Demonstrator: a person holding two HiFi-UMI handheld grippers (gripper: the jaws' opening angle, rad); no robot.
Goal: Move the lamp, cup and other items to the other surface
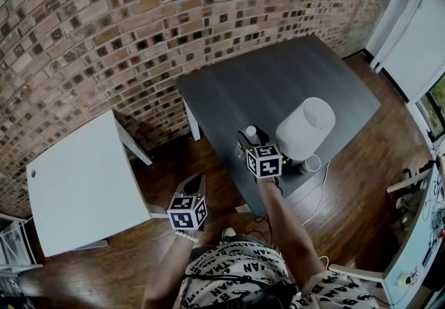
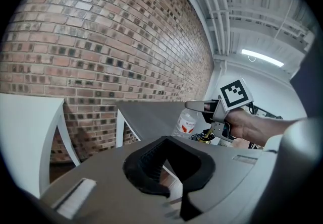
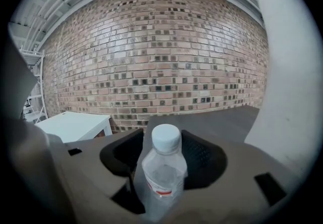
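Standing upright near the front edge of the dark desk (image 1: 278, 78) is a clear plastic bottle (image 3: 161, 177) with a white cap and a red-marked label. It is sitting directly between the jaws of the right gripper (image 3: 164, 152). The jaws are standing apart around it, with a dark gap showing at the bottle's left side. The right pad is lying close to its shoulder, contact there not determinable.

Standing just to the right of the bottle, on the same desk, is the lamp (image 1: 306, 127) with its white shade. Its white cable (image 1: 321, 189) is trailing off the desk edge toward the wood floor (image 1: 208, 245).

The left gripper (image 1: 195, 182) is hovering over the floor between the two desks, well apart from the bottle. Its jaws are standing apart with nothing between them.

The white desk (image 1: 83, 182) is standing to the left of the dark desk. Both are sitting against the brick wall (image 1: 139, 22).
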